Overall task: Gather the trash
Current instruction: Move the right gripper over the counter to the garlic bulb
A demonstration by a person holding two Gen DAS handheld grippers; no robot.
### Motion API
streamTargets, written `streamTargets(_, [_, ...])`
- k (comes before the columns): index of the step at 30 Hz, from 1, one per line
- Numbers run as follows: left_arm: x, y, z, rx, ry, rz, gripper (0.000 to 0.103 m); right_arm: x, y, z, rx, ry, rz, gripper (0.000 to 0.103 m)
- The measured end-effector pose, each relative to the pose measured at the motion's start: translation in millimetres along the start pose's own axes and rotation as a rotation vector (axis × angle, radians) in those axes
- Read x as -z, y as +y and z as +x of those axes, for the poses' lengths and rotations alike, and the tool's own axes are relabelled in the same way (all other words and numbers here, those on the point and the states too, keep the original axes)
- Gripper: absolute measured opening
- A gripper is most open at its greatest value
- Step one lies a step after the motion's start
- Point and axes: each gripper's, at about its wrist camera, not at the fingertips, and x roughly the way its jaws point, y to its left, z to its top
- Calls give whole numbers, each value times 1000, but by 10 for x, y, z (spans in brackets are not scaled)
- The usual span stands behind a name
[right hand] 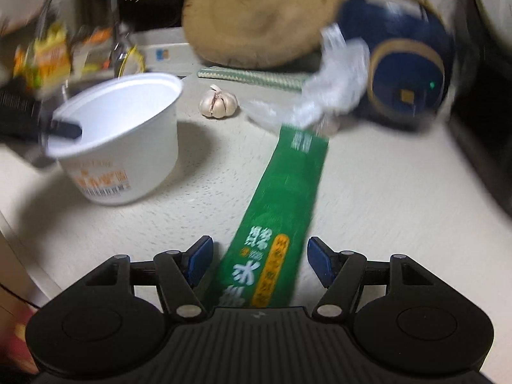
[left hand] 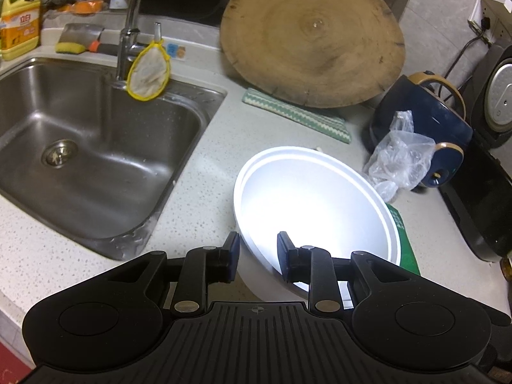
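A white disposable bowl stands tilted on the speckled counter. My left gripper is shut on its near rim, one pad outside the wall and the other inside. In the right wrist view the same bowl leans over with a blue pad inside its rim. A long green packet lies flat on the counter between the fingers of my open right gripper, and neither pad touches it. A crumpled clear plastic bag lies at the packet's far end. The left wrist view shows the bag and a corner of the packet.
A steel sink fills the left. A round wooden board leans at the back above a green striped cloth. A dark blue kettle and a rice cooker stand on the right. A garlic bulb lies behind the bowl.
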Motion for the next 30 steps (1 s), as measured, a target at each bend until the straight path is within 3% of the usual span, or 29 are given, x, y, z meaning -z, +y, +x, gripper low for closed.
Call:
streamTargets(8, [-45, -17, 38, -23, -1, 19, 29, -12, 50, 26, -58, 14, -33, 85])
streamTargets(11, [-74, -38, 52, -25, -5, 26, 28, -11, 56, 34, -90, 36, -28, 102])
streamTargets(12, [-82, -57, 48, -25, -9, 34, 28, -9, 76, 34, -87, 44, -35, 103])
streamTargets(15, [-86, -118, 40, -24, -13, 52, 28, -8, 170, 55, -52, 67, -90, 103])
streamTargets(17, [-79, -153, 48, -22, -8, 63, 28, -39, 184, 71, -80, 89, -129, 103])
streamTargets(19, [-60, -180, 47, -32, -2, 85, 28, -110, 141, 73, -93, 101, -128, 93])
streamTargets(26, [1, -100, -110, -95, -3, 108, 27, -535, -95, -24, -37, -52, -81, 89])
streamTargets(30, [37, 29, -254, -154, -10, 78, 27, -906, -145, 85, -122, -62, -41, 89])
